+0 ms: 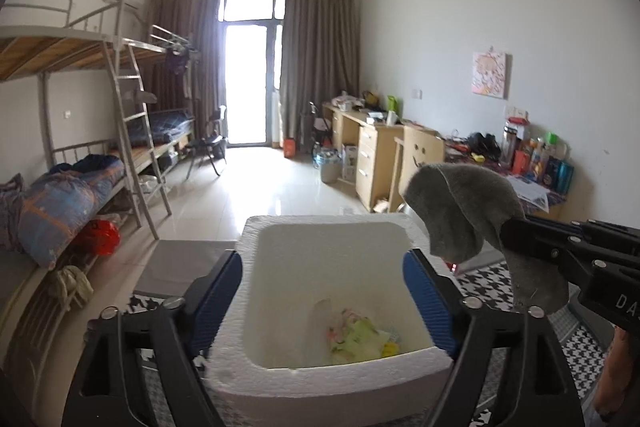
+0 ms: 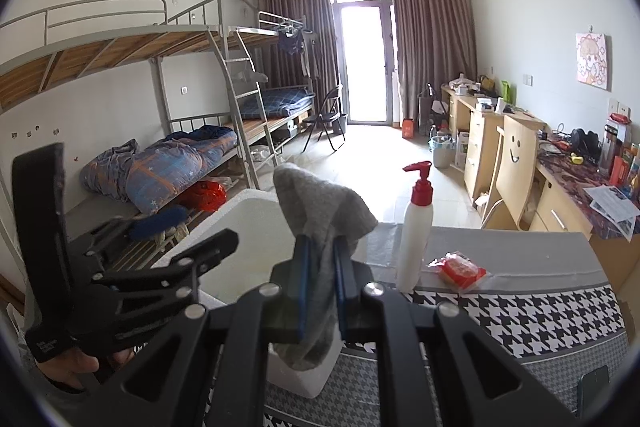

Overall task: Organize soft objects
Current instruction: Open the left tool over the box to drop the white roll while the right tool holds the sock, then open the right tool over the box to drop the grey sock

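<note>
A white foam box (image 1: 328, 375) stands on the houndstooth-cloth table between the blue pads of my left gripper (image 1: 324, 291), whose jaws press its two side walls. Pale soft items (image 1: 360, 337) lie inside it. My right gripper (image 2: 320, 279) is shut on a grey sock (image 2: 320, 211) and holds it above the box's right rim (image 2: 240, 227). In the left wrist view the sock (image 1: 460, 203) hangs from the right gripper (image 1: 508, 231) at the right. The left gripper (image 2: 160, 251) also shows at the left of the right wrist view.
A white pump bottle with a red top (image 2: 414, 231) and a red packet (image 2: 458, 269) stand on the table (image 2: 520, 311) right of the box. Bunk beds (image 1: 80, 131) run along the left wall, desks (image 1: 372, 155) along the right.
</note>
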`<move>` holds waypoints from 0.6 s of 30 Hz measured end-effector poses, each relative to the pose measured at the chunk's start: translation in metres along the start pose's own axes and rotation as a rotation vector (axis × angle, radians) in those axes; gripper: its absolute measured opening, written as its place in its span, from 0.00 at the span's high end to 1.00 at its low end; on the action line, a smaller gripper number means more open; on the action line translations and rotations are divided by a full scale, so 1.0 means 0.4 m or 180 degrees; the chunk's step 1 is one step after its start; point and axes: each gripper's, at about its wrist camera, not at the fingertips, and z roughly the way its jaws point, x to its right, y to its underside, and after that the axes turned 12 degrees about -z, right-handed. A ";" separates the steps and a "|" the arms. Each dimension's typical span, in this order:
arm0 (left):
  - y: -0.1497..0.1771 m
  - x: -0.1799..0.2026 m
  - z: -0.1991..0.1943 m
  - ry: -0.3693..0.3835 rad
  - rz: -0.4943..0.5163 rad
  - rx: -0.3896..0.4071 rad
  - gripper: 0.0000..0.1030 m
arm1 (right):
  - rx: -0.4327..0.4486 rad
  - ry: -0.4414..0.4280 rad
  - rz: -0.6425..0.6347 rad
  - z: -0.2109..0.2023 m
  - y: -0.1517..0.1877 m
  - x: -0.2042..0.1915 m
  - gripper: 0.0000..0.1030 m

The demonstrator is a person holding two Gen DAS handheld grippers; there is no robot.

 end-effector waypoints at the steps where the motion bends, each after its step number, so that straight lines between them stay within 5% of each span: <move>1: -0.002 -0.008 -0.006 -0.0021 -0.0017 0.0021 0.11 | -0.0002 -0.0006 -0.0008 0.001 -0.002 -0.003 0.86; 7: -0.015 -0.048 -0.040 -0.0146 -0.0097 0.0160 0.02 | 0.0002 -0.0048 -0.0069 0.011 -0.012 -0.022 0.86; 18: -0.009 -0.088 -0.069 -0.0222 -0.0161 0.0247 0.01 | -0.0085 -0.0258 -0.0105 0.064 -0.023 -0.051 0.86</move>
